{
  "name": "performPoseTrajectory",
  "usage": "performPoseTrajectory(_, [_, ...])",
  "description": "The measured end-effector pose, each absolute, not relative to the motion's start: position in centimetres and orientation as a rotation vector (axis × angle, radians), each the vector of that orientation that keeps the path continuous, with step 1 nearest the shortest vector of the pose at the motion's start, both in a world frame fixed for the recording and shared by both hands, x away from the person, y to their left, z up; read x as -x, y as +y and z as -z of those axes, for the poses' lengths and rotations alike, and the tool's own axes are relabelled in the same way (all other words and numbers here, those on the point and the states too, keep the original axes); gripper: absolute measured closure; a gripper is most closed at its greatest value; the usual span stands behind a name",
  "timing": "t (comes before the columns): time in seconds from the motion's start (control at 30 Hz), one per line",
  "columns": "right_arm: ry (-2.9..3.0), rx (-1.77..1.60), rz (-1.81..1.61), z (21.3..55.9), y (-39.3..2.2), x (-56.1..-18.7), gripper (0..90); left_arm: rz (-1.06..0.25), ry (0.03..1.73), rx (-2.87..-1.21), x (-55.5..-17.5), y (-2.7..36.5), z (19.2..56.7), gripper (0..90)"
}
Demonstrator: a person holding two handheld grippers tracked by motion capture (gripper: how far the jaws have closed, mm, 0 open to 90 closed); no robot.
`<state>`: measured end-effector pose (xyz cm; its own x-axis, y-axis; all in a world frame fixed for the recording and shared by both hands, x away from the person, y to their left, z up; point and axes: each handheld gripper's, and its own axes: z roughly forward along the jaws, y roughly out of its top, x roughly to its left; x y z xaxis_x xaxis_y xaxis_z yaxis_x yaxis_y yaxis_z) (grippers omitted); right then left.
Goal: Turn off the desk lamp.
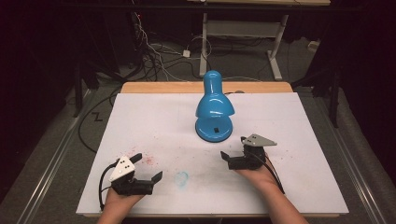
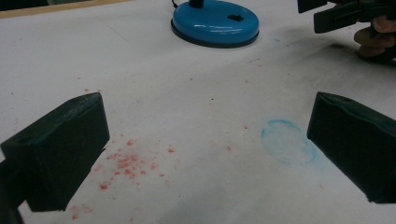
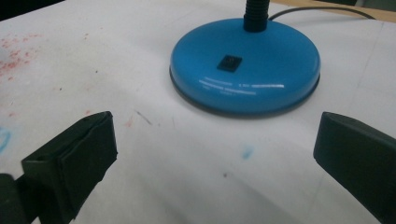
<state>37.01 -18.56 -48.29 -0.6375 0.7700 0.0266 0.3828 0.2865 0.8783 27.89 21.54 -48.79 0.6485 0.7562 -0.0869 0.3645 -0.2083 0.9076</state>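
Observation:
A glossy blue desk lamp (image 1: 214, 105) stands on its round base (image 1: 213, 129) at the middle of the white table sheet, its shade tipped down. My right gripper (image 1: 233, 147) rests just right of and nearer than the base, open and holding nothing. In the right gripper view the base (image 3: 245, 65), with its black switch (image 3: 229, 63), lies a short way ahead of the gripper (image 3: 217, 128). My left gripper (image 1: 148, 167) sits open near the front left. In the left gripper view the gripper (image 2: 210, 112) frames bare sheet, and the lamp base (image 2: 215, 23) is far ahead.
The white sheet (image 1: 289, 140) covers a wooden table whose far edge (image 1: 163, 87) shows. Red specks (image 1: 147, 160) and a faint blue ring stain (image 1: 181, 178) mark the sheet near the left gripper. The lamp's cord (image 3: 322, 11) runs off behind. Floor cables and a white desk frame (image 1: 243, 32) lie beyond.

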Motion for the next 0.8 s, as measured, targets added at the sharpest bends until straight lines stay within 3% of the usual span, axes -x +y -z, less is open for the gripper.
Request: performPoseTrajectory(0.8, [2.069,-1.004,-1.270,47.5,-25.6,-29.1,0.3,-0.446,0.902,-1.844,-27.9,21.5,49.3,0.0])
